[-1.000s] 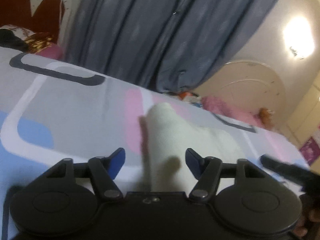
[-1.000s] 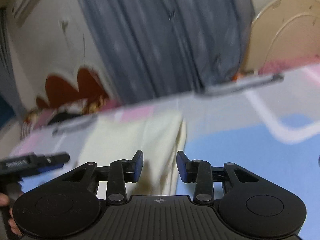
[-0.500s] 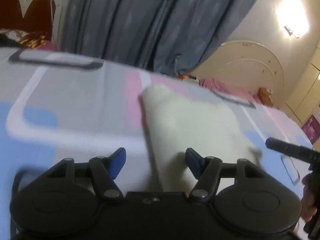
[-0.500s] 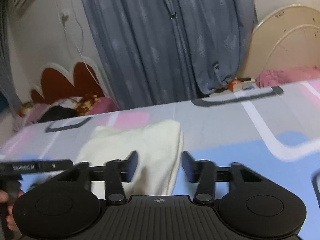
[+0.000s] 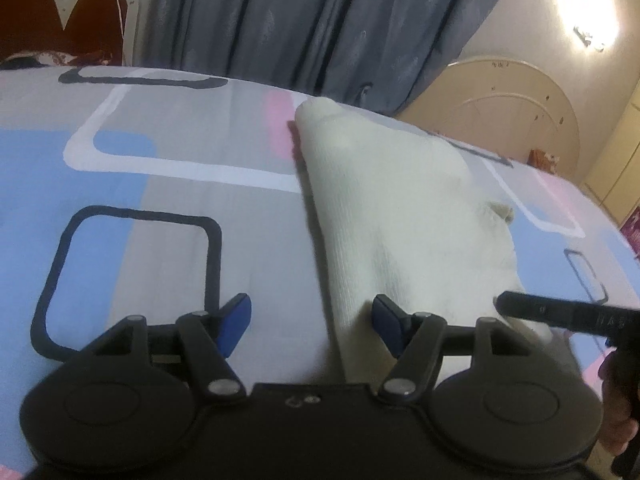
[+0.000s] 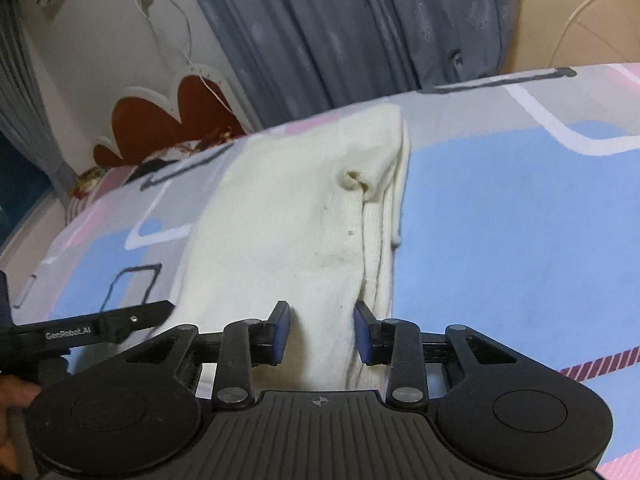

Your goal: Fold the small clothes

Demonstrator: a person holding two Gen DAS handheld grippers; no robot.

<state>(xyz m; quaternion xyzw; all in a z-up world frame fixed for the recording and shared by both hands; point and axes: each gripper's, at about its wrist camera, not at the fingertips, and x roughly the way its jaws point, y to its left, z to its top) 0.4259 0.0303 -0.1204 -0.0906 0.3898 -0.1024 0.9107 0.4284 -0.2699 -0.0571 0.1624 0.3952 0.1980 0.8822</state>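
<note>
A cream knit garment (image 5: 400, 208) lies folded lengthwise on the patterned bedsheet (image 5: 160, 220). My left gripper (image 5: 310, 308) hovers open at the garment's near left edge: its right finger is over the cloth and its left finger over bare sheet. In the right wrist view the garment (image 6: 288, 220) shows a small pucker and a layered right edge. My right gripper (image 6: 320, 312) straddles that near right edge. Its jaws are closing with cloth between them, and the pads do not visibly press on it. The other gripper's finger (image 6: 100, 324) shows at the left.
The bedsheet (image 6: 500, 220) spreads wide on both sides of the garment. A grey-blue curtain (image 5: 320, 20) hangs behind the bed, with a red and white headboard (image 5: 60, 8) at the far left. A hand (image 5: 616, 420) shows at the right edge.
Both grippers have come down and closer to the garment's near edge, so the cloth fills more of each view. The right jaws widened, then narrowed again.
</note>
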